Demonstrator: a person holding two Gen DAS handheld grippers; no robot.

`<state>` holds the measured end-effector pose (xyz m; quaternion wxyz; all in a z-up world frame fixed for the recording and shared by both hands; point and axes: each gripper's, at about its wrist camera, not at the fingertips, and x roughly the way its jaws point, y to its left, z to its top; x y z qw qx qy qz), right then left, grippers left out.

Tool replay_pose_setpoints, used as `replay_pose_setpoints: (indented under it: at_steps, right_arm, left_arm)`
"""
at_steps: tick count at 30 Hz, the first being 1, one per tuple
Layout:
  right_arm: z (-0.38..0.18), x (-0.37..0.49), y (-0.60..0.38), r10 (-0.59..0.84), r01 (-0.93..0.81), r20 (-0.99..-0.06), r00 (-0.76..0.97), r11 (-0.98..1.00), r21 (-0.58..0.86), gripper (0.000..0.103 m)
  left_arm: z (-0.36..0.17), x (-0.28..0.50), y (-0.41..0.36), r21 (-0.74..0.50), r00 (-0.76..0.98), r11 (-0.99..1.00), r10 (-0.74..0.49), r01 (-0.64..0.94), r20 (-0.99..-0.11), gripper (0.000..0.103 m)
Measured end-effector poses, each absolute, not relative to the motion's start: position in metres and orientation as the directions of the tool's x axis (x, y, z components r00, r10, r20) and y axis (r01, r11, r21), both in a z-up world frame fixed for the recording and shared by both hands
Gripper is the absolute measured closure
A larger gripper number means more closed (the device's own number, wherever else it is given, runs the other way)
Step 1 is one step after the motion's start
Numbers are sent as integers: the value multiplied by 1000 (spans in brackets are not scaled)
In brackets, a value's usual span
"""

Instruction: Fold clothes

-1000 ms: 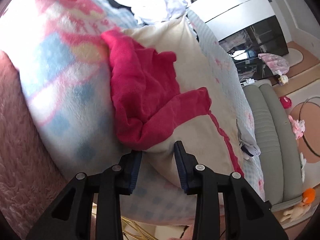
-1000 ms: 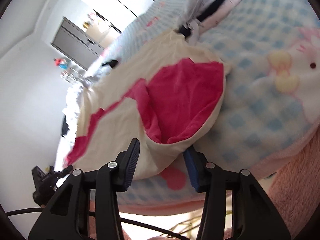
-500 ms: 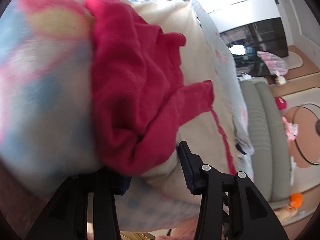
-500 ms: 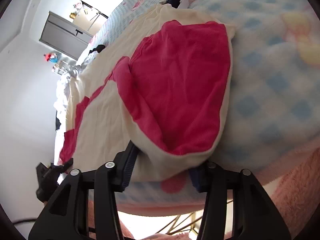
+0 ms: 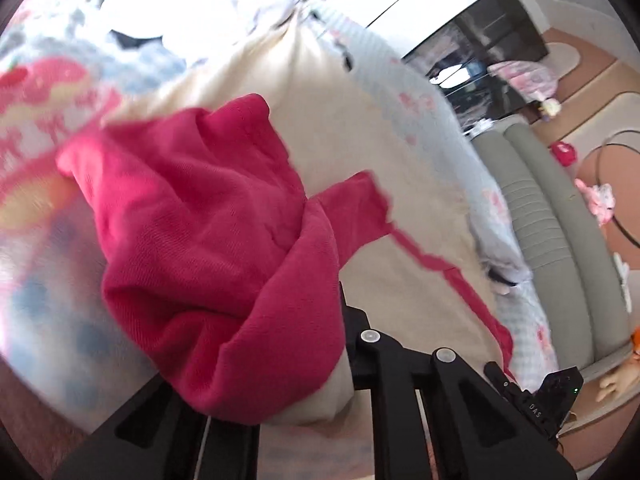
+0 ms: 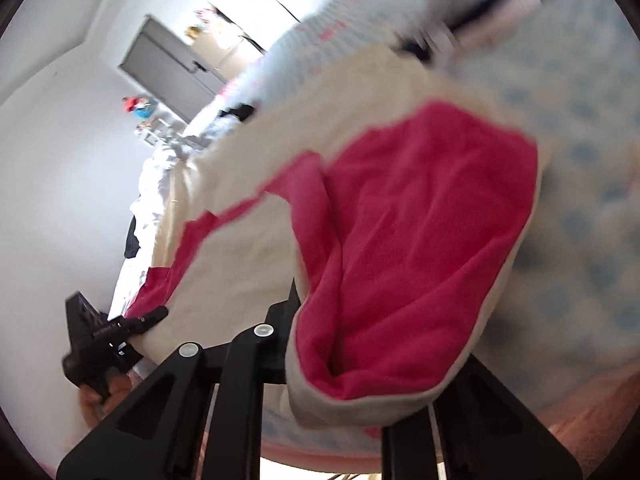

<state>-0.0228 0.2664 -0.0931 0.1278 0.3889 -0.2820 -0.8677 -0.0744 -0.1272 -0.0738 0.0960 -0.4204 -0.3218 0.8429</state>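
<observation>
Left gripper (image 5: 320,360): jaws have just been closing and now pinch the near hem of the cream-and-red garment (image 5: 360,152), red lining bunched over the left finger; right gripper (image 6: 360,360): jaws have likewise just been closing, clamped on the other near corner of the same garment (image 6: 256,264), the cloth draping over and hiding the fingertips; the left gripper also shows at the left edge of the right wrist view (image 6: 104,332), a hand beneath it

Garment location: spread lengthwise over the blue checked blanket (image 5: 44,320), near end raised off it in both grips, far end lying flat toward the pile of other clothes (image 5: 140,8)

Progress, judged: early; both near corners are secured, red inside turned up at the near end, no fold line laid yet; left to do, as I read it: carry the near end over toward the far end, lay it down, smooth, then any further folds; the pile beyond the garment looks unfolded

Edges and room: blanket continues bare past the garment on the left gripper's side; on the other side the garment's long red-trimmed edge runs close to the blanket's edge, beyond which sits a grey cushioned bench (image 5: 560,240); open room over the garment's length appears ample; near edge of the blanket lies just below both grippers
</observation>
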Motion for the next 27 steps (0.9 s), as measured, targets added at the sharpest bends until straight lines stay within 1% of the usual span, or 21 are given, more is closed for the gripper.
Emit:
replay_pose_setpoints:
  at_steps: [2, 4, 6, 9, 11, 14, 17, 18, 22, 24, 25, 27]
  right_arm:
    - [-69, -18, 260, -441, 52, -575, -690, -822, 567, 92]
    - [-51, -7, 260, -480, 115, -530, -699, -807, 580, 92]
    - [-34, -1, 252, -492, 146, -508, -706, -804, 576, 92]
    - [-23, 14, 252, -486, 139, -532, -693, -814, 564, 92]
    - [-30, 25, 259, -480, 102, -570, -667, -816, 568, 92]
    - [-53, 34, 261, -480, 54, -619, -622, -815, 577, 91]
    - [-61, 29, 262, -473, 14, -657, -586, -817, 576, 90]
    - [-61, 26, 263, -473, 16, -663, -580, -821, 571, 88]
    - [-31, -3, 265, -490, 112, -662, -567, -842, 527, 87]
    - [-17, -31, 272, -513, 150, -659, -551, -837, 526, 83]
    - [-11, -50, 274, -523, 159, -662, -537, -834, 529, 82]
    - [-2, -91, 280, -533, 164, -660, -529, -827, 537, 78]
  left_arm:
    - [-54, -67, -129, -626, -649, -775, 437, 79, -623, 93]
    - [-35, -57, -135, -631, -662, -774, 449, 46, -600, 93]
    - [-22, -46, -140, -629, -651, -777, 465, 26, -600, 93]
    - [-19, -26, -143, -609, -612, -793, 478, 8, -630, 92]
    - [-26, -13, -141, -588, -578, -809, 477, 5, -662, 91]
    - [-40, -4, -134, -521, -535, -853, 430, 22, -727, 91]
    - [-32, -8, -128, -488, -537, -872, 418, -12, -733, 90]
    - [-27, -9, -126, -484, -546, -874, 423, -35, -724, 90]
    - [7, -49, -129, -478, -571, -870, 456, -123, -683, 87]
    - [18, -97, -128, -494, -570, -857, 481, -146, -666, 87]
    - [24, -120, -127, -501, -569, -851, 493, -157, -658, 85]
    - [26, -175, -126, -511, -562, -854, 471, -97, -680, 82]
